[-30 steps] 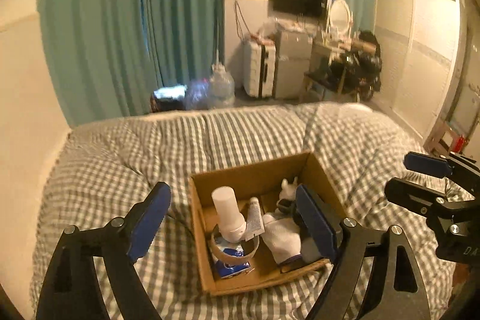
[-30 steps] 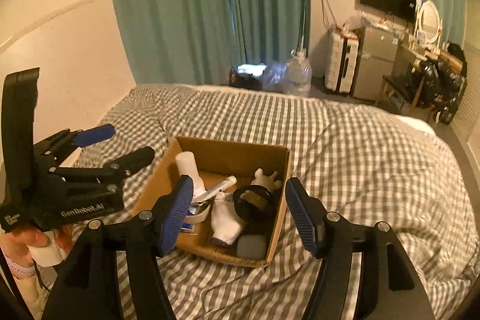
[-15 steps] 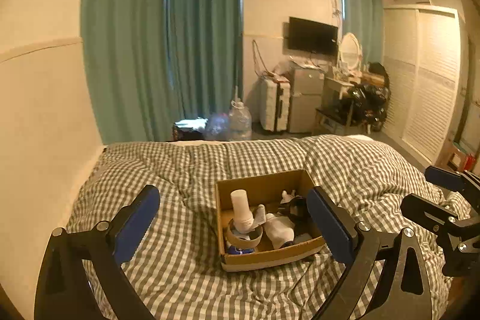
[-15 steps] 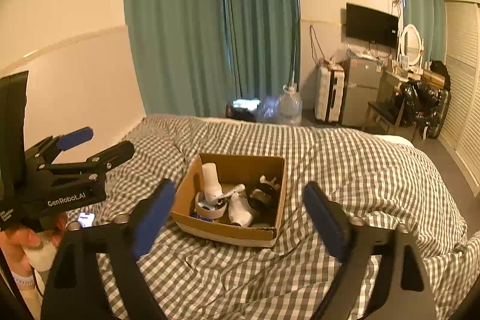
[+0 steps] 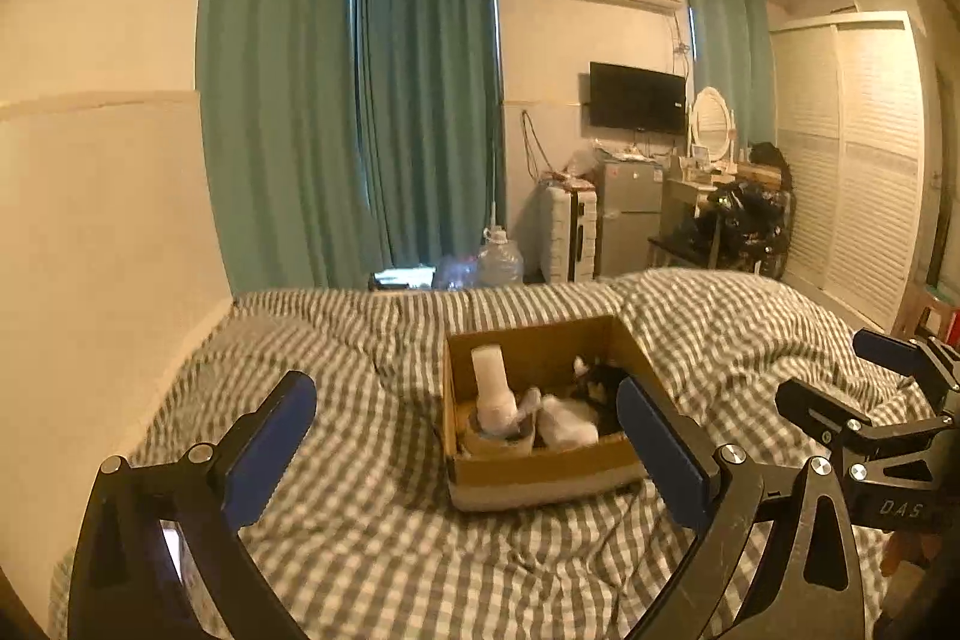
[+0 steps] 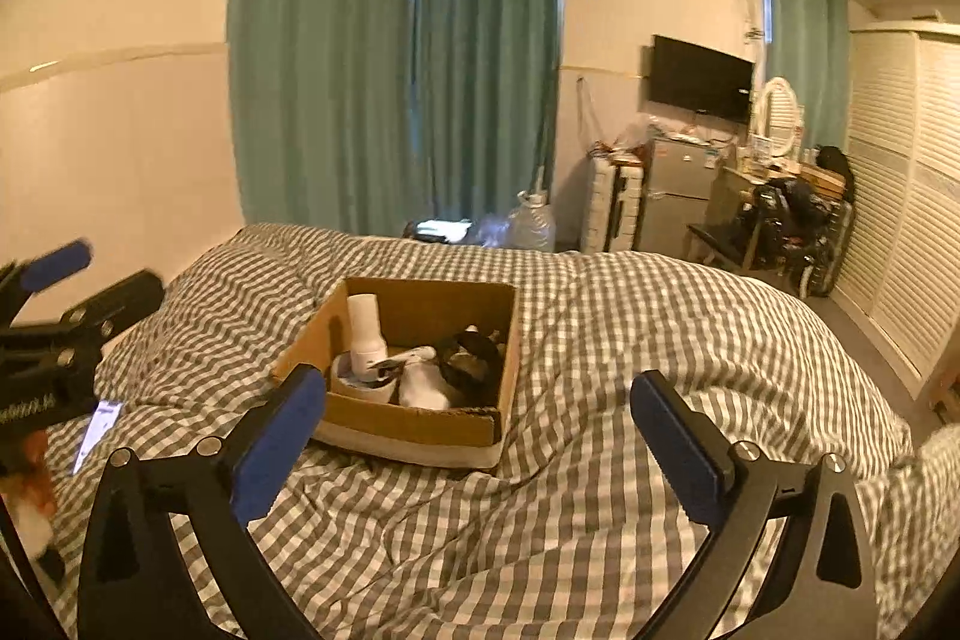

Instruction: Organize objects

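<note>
An open cardboard box [image 5: 543,469] [image 6: 420,427] sits on a grey checked bed. Inside stand a white bottle [image 5: 493,388] [image 6: 366,334] in a roll of tape [image 5: 501,440], a white sock [image 5: 564,427] [image 6: 423,391] and a black round object [image 6: 471,361]. My left gripper [image 5: 468,448] is open and empty, well back from the box. My right gripper [image 6: 477,436] is open and empty, also back from the box. Each gripper shows at the edge of the other's view.
The checked duvet [image 6: 600,460] is rumpled around the box. A phone [image 6: 99,427] lies on the bed at the left. A wall runs along the bed's left side. Curtains, a water jug [image 6: 531,226], a fridge and a cluttered desk stand beyond the bed.
Both grippers have pulled back and up from the box, so it looks smaller and farther. Both have stayed open and empty.
</note>
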`<state>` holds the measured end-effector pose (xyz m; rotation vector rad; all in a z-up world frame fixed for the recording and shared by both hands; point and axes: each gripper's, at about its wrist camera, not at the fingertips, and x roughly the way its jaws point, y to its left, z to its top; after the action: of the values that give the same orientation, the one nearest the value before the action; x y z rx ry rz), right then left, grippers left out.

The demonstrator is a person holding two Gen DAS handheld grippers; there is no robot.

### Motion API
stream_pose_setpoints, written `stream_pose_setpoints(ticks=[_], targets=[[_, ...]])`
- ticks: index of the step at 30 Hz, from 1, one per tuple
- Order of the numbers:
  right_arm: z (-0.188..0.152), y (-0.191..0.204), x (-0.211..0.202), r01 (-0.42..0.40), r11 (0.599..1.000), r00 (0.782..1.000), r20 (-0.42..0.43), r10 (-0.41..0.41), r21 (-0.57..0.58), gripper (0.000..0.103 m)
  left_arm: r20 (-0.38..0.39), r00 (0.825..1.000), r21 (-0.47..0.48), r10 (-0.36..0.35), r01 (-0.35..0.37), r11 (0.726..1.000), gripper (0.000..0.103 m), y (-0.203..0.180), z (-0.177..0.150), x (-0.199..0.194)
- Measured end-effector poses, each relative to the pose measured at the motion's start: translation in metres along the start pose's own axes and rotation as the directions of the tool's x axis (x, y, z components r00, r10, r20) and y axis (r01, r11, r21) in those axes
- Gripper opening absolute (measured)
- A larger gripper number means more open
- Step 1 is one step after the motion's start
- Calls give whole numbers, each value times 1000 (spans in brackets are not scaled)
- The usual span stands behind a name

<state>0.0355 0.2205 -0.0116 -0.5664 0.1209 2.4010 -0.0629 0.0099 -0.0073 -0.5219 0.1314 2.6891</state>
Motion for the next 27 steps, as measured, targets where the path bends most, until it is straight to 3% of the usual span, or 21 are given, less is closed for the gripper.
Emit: stream_pose_setpoints(ticks=[6, 27], targets=[[-16, 6, 11, 5, 1000, 1000, -31, -5, -14, 102, -57, 998, -3, 1, -2, 1000, 103, 1, -23, 13], [-27, 9, 14, 40, 998, 998, -56, -42, -38, 102, -94, 996, 11, -6, 7, 1000, 103, -5, -37, 20]])
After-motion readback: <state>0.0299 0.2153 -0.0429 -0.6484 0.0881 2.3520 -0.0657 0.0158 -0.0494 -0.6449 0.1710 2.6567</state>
